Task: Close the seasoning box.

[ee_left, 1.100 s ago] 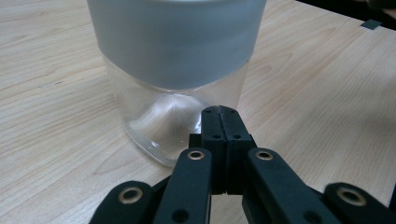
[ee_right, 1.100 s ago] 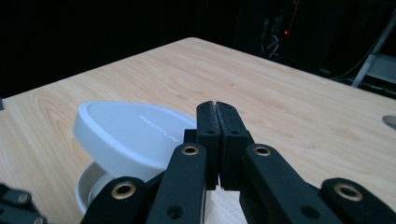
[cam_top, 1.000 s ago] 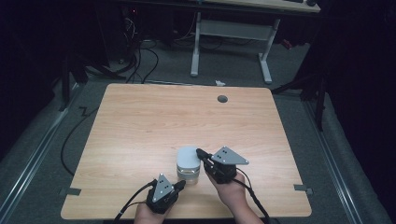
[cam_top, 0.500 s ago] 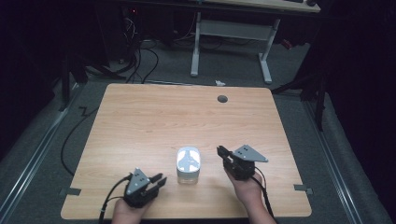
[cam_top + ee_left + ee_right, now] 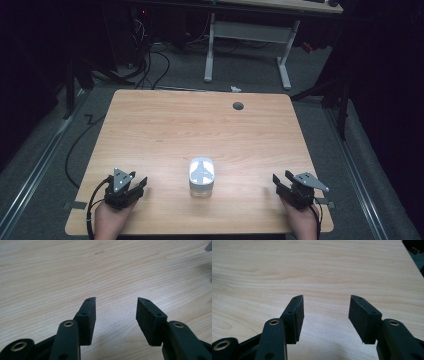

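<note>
I have the small clear lidded container (image 5: 201, 176) standing upright on the wooden table (image 5: 200, 125), near the front edge and roughly midway between my two hands. Its white top faces up and its see-through wall shows below that; what is inside I cannot make out.

My left claw (image 5: 136, 186) sits at the front left of the table, well apart from the container. Its jaws have just been opening, and in the left gripper view (image 5: 116, 312) they stand wide with nothing but bare wood grain between the pads. At the far right edge of that view a pale sliver shows, too little to name with confidence.

My right claw (image 5: 281, 181) is at the front right corner, also well apart from the container. Its jaws have just been opening too, and the right gripper view (image 5: 325, 311) shows them spread over bare table, gripping nothing.

Judging from how things lie, the container work looks finished: it stands free, square and untouched, with both claws out to the sides and empty. If the aim was to close or set down the container, I read that as done. I see nothing left beyond parking my hands, unless the lid needs a check, which I cannot judge from above. Apart from the cable grommet (image 5: 238, 105) near its far edge, nothing else shows on the table.
</note>
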`<state>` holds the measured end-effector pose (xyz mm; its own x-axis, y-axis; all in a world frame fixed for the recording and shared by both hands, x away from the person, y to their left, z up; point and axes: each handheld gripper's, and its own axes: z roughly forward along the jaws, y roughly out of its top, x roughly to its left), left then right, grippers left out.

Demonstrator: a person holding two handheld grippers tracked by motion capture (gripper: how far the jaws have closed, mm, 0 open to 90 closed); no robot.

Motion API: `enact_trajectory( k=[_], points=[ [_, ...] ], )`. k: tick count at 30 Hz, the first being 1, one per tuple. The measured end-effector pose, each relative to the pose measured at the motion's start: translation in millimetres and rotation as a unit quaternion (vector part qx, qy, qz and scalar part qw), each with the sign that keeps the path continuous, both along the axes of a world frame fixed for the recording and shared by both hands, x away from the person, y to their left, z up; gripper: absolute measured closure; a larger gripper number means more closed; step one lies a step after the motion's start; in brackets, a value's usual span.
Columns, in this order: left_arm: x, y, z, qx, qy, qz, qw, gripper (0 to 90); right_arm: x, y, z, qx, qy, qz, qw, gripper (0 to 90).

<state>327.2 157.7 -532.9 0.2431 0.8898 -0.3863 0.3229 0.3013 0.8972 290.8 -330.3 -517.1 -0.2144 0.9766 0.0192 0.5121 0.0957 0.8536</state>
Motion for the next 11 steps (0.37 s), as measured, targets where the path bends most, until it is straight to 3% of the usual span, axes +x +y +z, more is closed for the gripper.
enact_trajectory(
  k=[5,11],
  points=[
    [-7.2,-3.9,3.0,0.011,-0.010,-0.006,0.9999,51.0,6.4,4.1,-2.6,0.006,0.008,0.011,0.9999,43.2],
    [-5.7,-4.3,2.7,-0.007,-0.006,-0.004,0.9999,51.3,4.0,9.4,-4.1,0.007,0.013,0.019,0.9997,40.1]
  ],
)
